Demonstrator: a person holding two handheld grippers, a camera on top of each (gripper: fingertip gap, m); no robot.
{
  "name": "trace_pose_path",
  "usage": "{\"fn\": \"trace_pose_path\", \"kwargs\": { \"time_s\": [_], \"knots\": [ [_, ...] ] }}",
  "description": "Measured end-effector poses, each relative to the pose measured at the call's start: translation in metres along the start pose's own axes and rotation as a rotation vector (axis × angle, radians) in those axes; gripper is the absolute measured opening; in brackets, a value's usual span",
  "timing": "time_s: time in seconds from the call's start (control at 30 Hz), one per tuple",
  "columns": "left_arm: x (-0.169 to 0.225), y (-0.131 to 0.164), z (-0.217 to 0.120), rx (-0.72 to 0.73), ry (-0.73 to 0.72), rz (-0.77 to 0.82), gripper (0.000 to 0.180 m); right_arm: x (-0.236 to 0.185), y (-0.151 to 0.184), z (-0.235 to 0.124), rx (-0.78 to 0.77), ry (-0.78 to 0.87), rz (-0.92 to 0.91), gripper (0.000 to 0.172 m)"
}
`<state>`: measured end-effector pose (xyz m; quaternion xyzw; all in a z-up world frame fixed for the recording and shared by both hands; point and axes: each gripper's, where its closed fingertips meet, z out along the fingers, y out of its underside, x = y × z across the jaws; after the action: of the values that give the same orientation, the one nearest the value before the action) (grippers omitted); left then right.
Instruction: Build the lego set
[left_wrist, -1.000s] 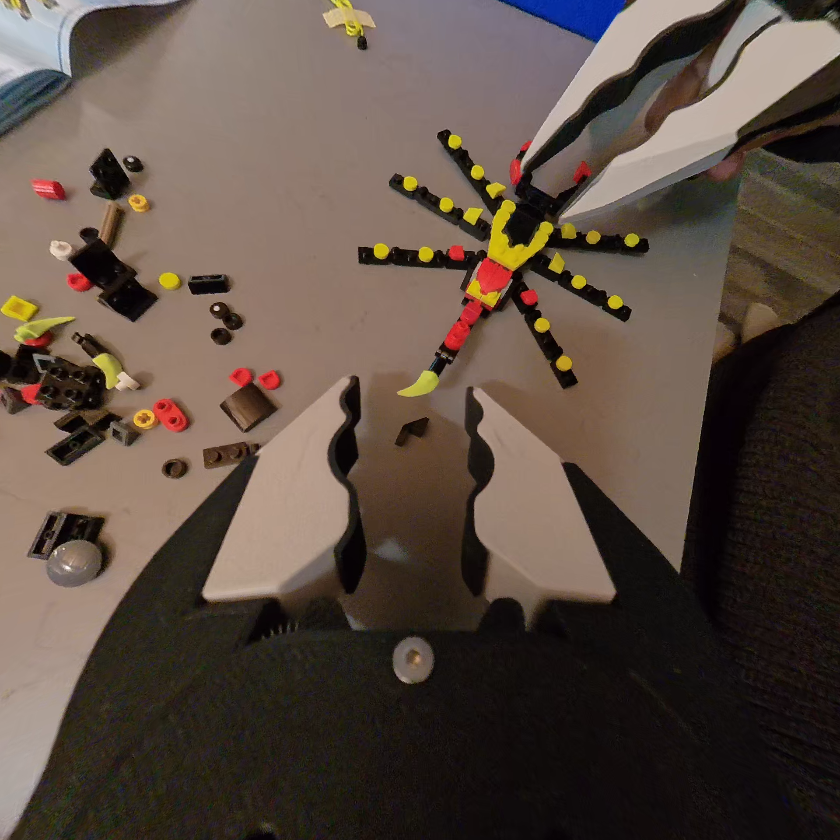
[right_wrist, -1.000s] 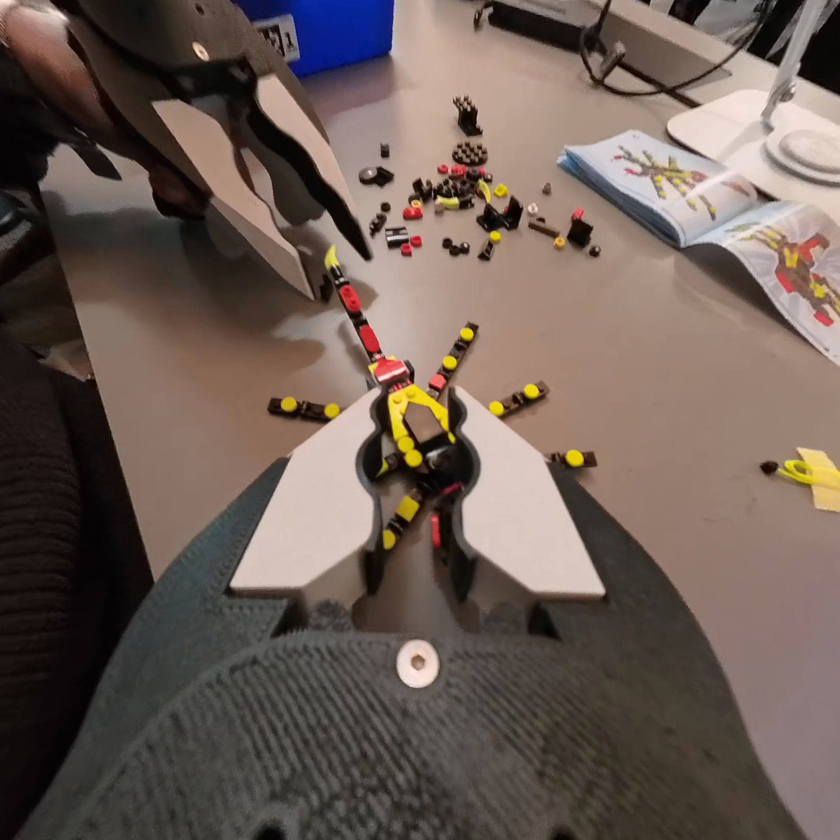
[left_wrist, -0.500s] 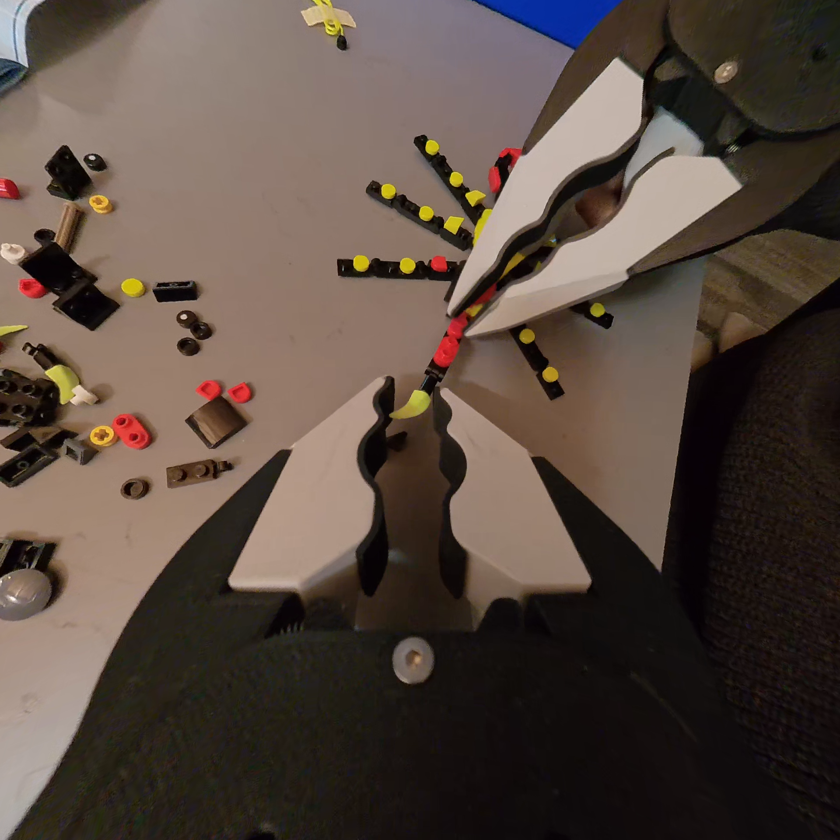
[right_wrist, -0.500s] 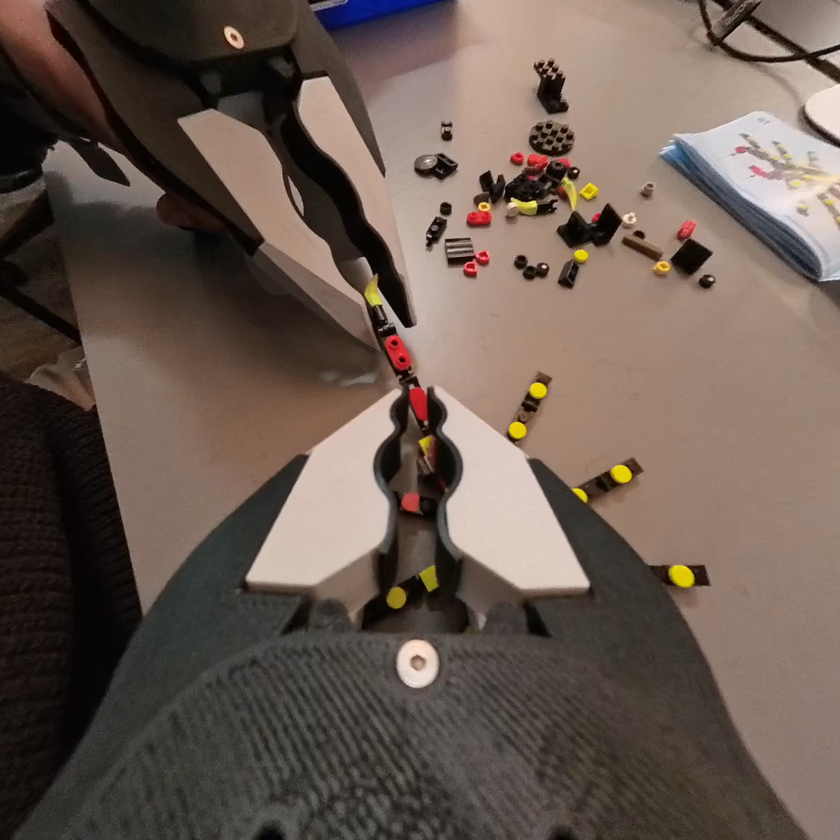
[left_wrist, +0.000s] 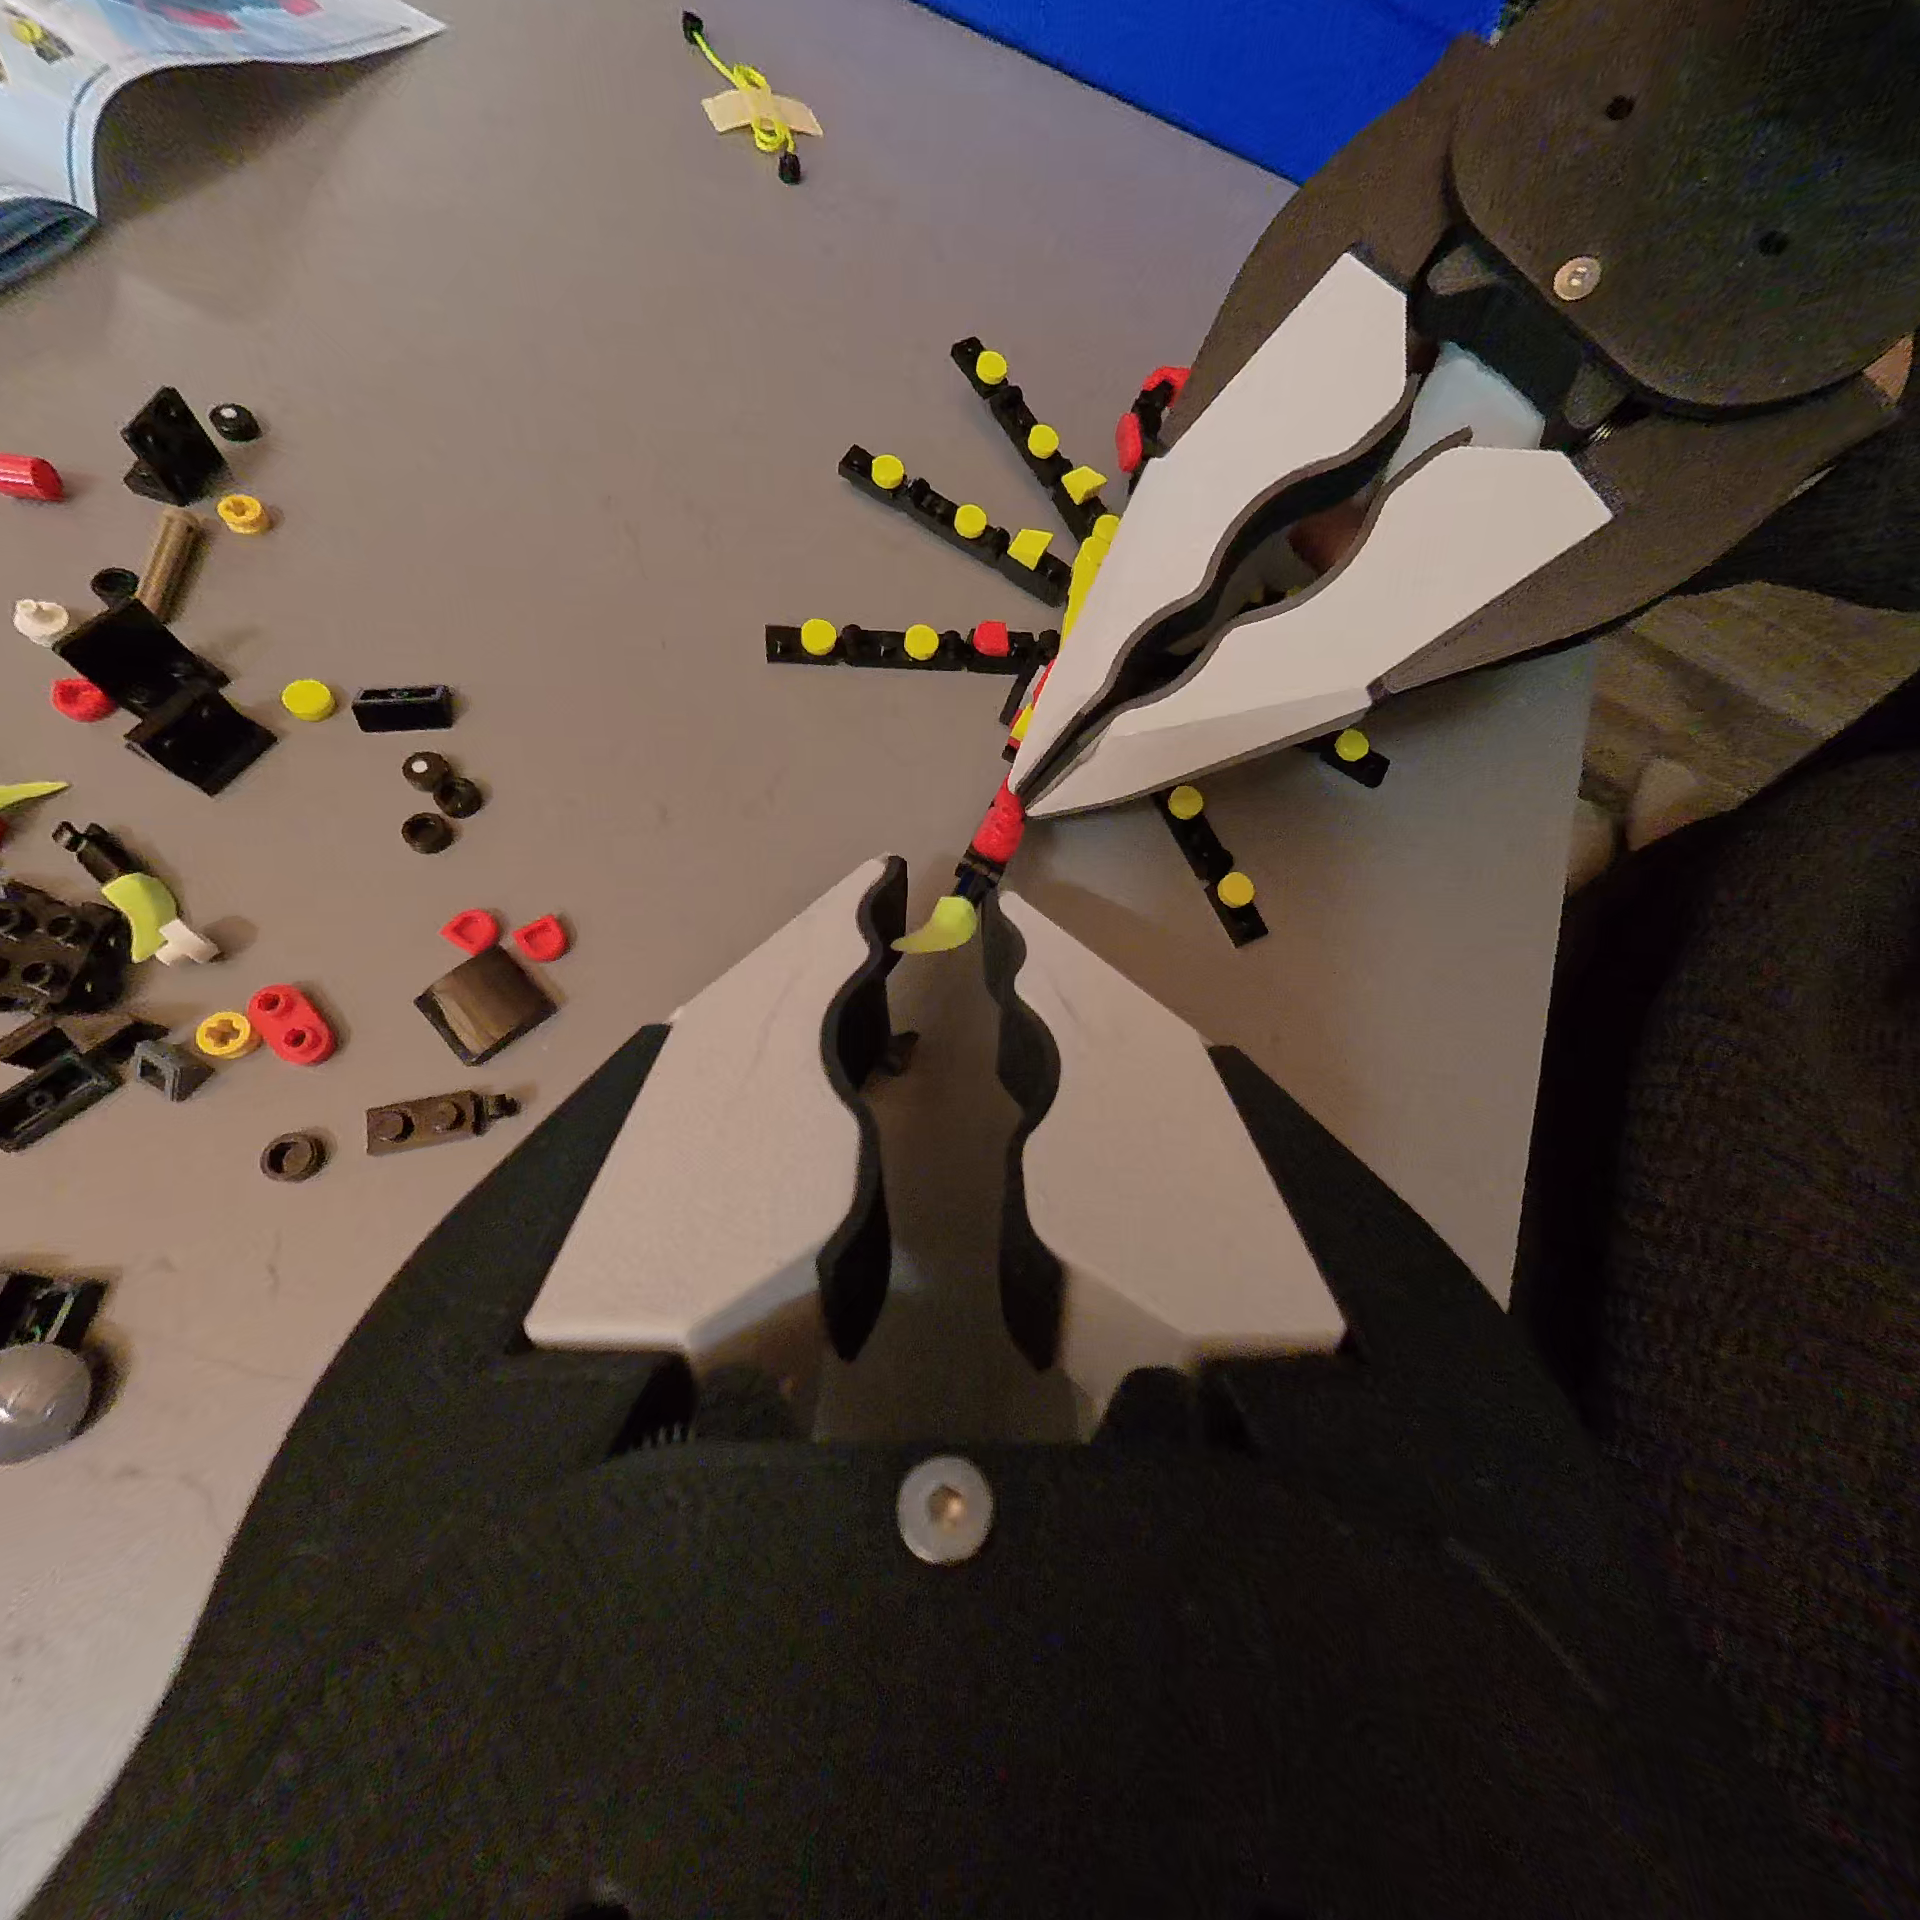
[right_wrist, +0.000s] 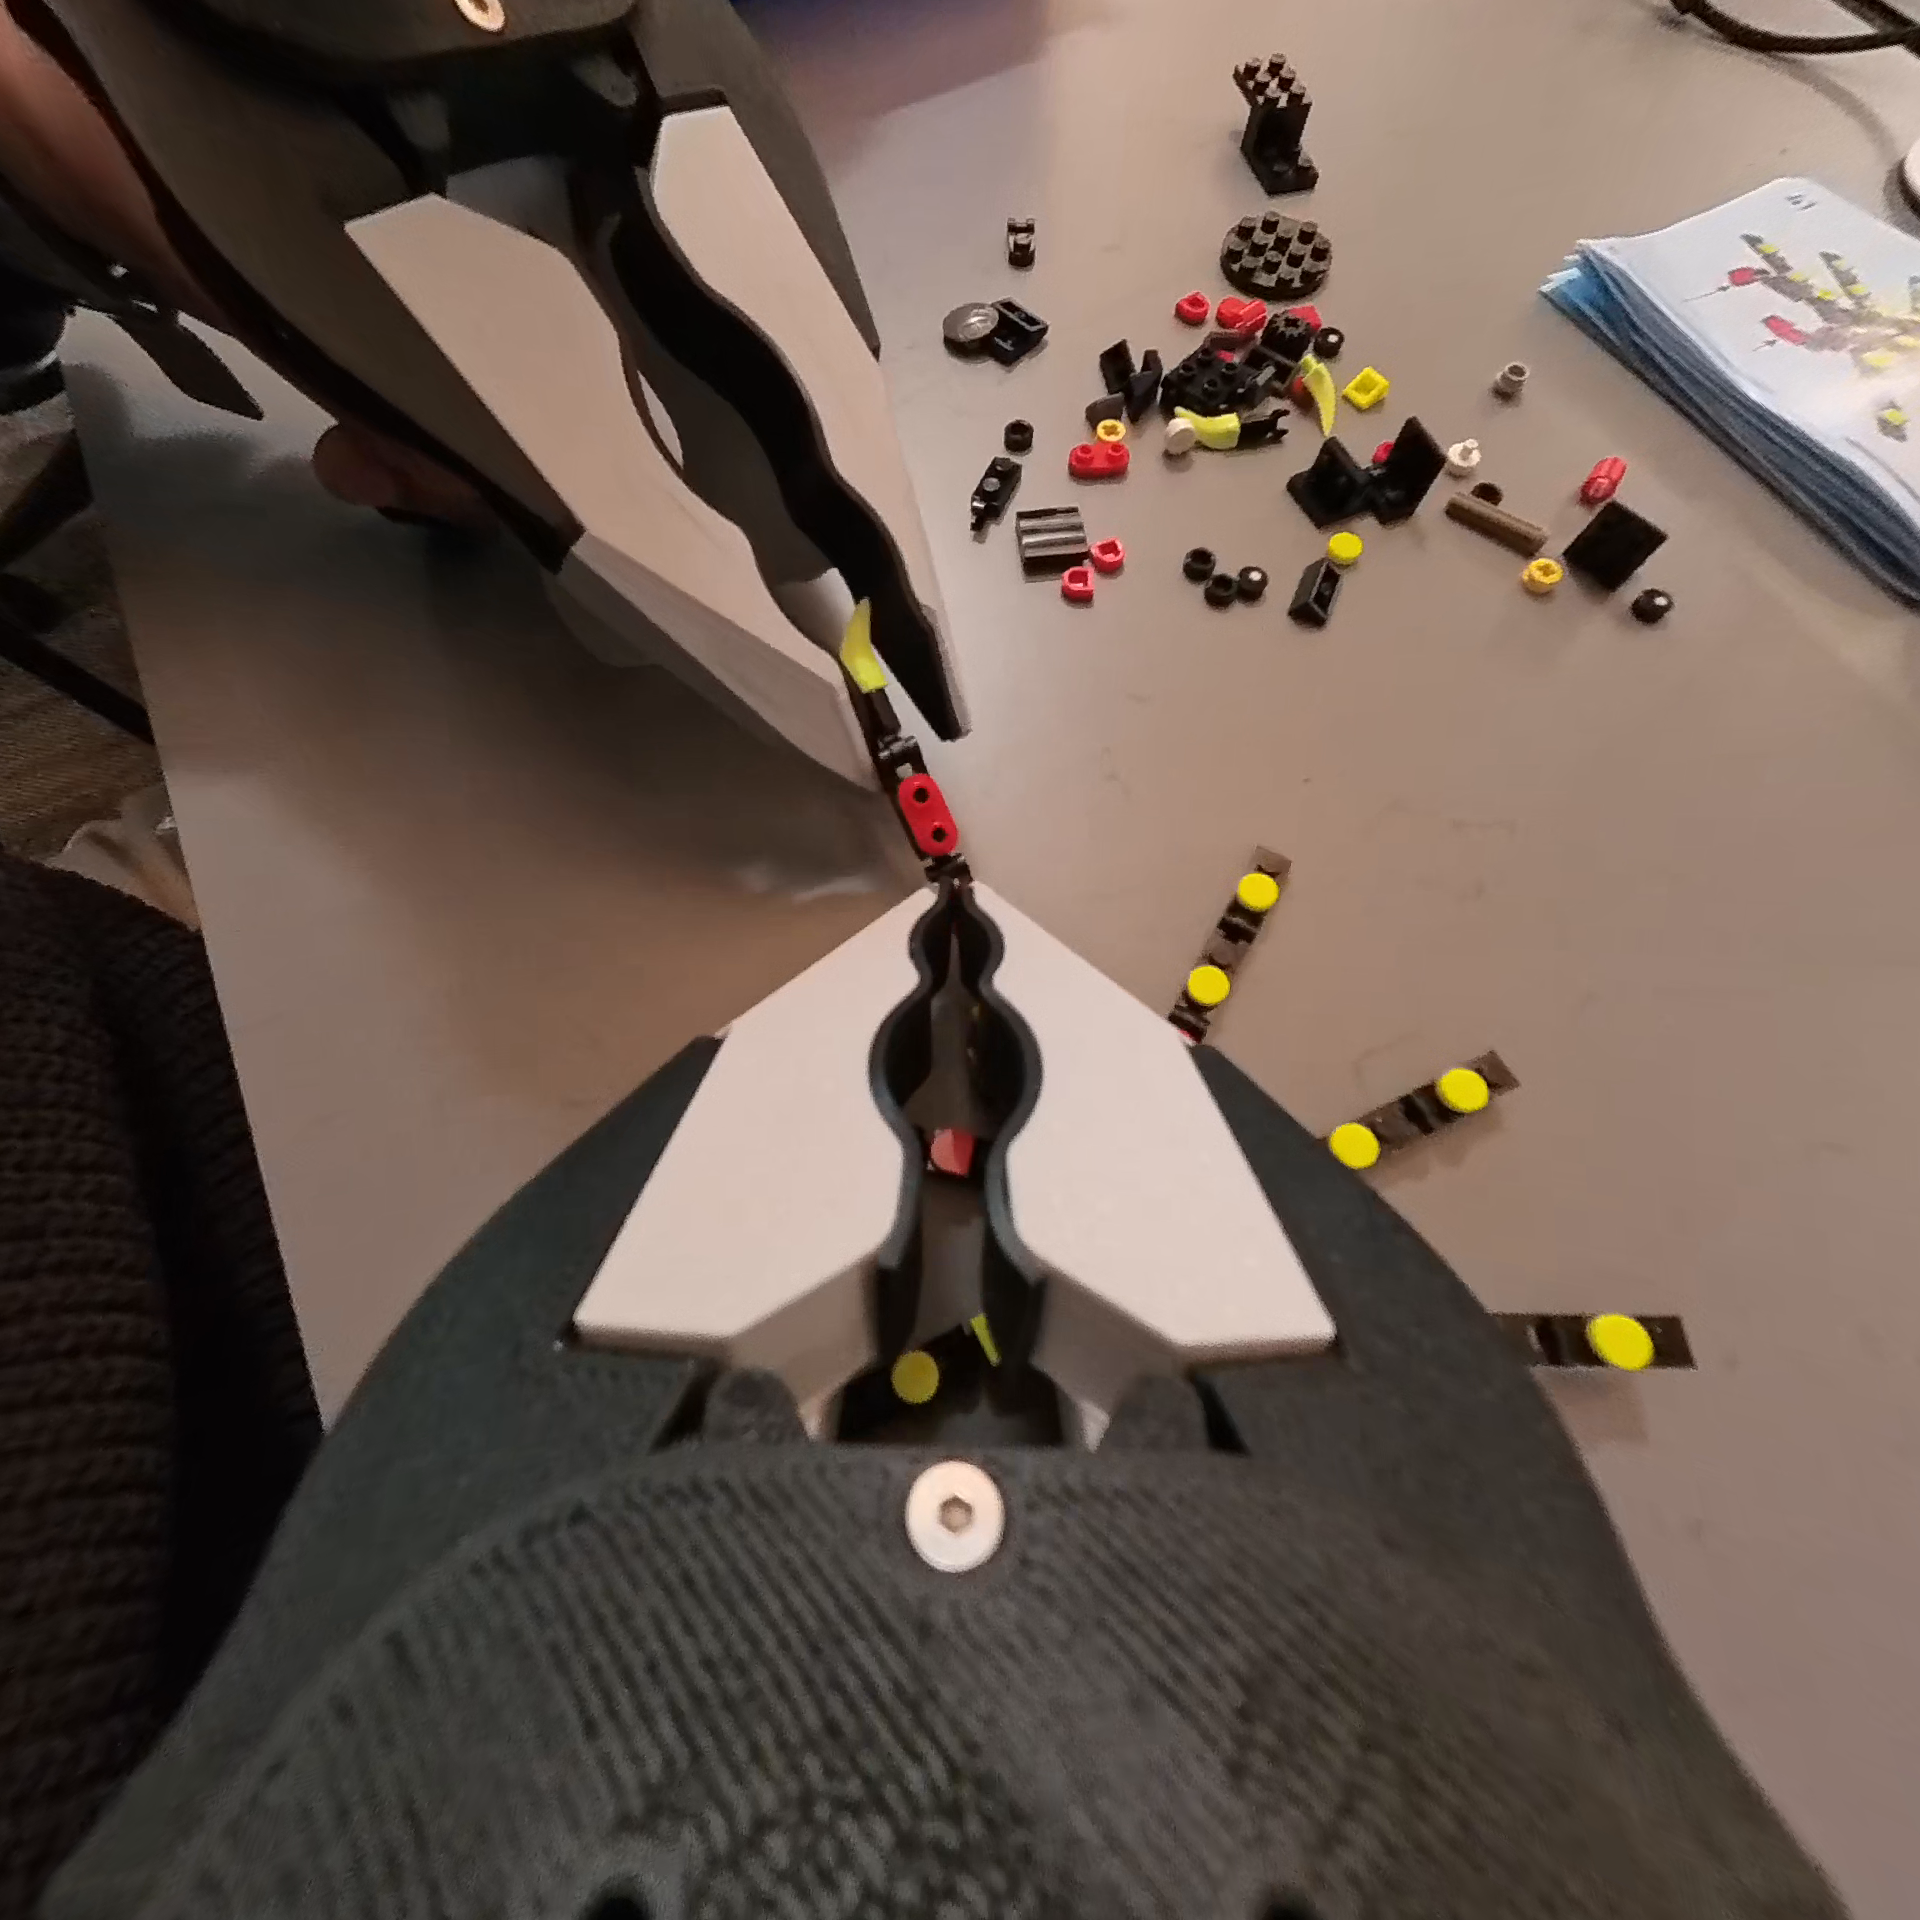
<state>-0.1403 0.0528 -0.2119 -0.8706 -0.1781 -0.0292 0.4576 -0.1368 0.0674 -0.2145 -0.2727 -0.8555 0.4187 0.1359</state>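
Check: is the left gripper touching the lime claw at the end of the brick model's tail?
Touching. In the left wrist view the lime claw sits between the left gripper's fingertips, its curved tip and its base each meeting a pad. The right wrist view agrees.

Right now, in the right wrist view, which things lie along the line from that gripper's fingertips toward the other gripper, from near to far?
Right gripper tips, shut on the model's tail → black joint link → red two-hole link → black link → yellow-green claw, between the left gripper's fingertips.

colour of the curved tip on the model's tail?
Yellow-green curved tip, clearest in the left wrist view.
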Motion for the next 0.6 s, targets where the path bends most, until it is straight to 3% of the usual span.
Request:
{"fn": "trace_pose_path", "kwargs": {
  "time_s": [0.3, 0.6],
  "knots": [
    [-0.003, 0.011, -0.005, -0.052, 0.015, 0.000, 0.020, 0.001, 0.002, 0.001, -0.005, 0.002, 0.000, 0.000],
    [-0.002, 0.001, -0.009, 0.006, 0.057, -0.072, 0.009, 0.001, 0.002, 0.001, 0.000, -0.012, 0.031, 0.000]
  ]
}}
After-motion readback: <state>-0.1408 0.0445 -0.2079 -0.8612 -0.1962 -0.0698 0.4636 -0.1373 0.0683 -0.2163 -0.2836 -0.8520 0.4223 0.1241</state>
